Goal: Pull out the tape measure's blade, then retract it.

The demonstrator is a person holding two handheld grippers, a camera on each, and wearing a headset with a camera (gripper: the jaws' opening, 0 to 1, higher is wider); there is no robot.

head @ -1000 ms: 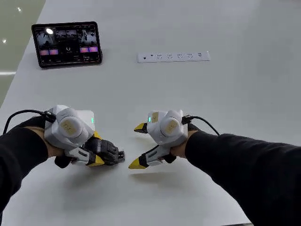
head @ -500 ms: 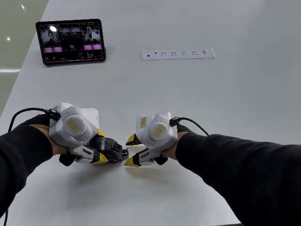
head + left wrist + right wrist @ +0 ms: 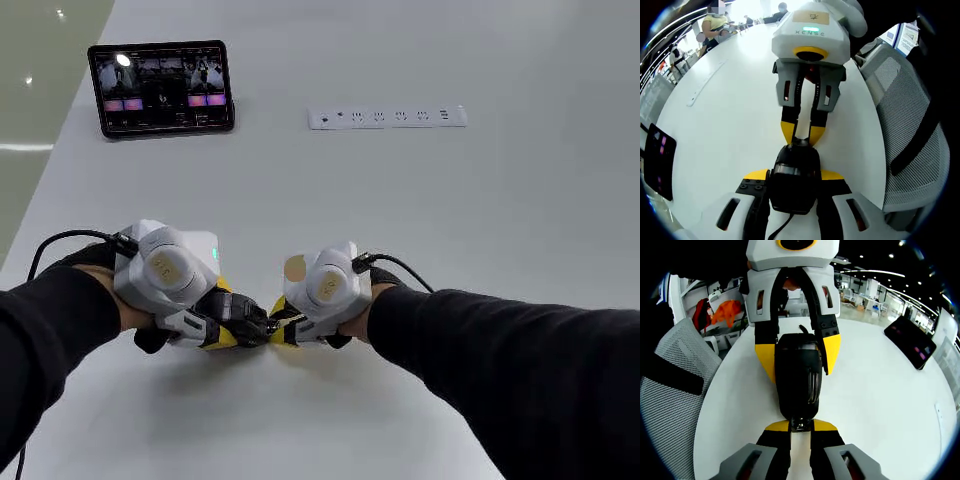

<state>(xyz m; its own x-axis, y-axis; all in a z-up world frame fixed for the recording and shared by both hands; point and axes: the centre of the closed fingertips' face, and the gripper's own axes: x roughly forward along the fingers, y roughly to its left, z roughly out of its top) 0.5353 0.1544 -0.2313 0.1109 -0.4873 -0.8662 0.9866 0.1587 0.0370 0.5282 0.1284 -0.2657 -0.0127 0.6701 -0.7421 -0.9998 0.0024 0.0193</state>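
we are clamping the black tape measure (image 3: 246, 320) in our left gripper (image 3: 228, 314) by the near edge of the bench (image 3: 420, 220), while our right gripper (image 3: 279, 326) is pinching its blade tip (image 3: 800, 425), jaws almost together.

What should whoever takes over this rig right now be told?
Left tongs: shut on the black tape measure, gripping its case by the sides near the front of the table.
Right tongs: closed on the end hook at the case's mouth, pointing straight at the left tongs.
Done: both grips look set.
Left: no blade drawn out yet. Pull the right tongs away to extend it, then let it retract.
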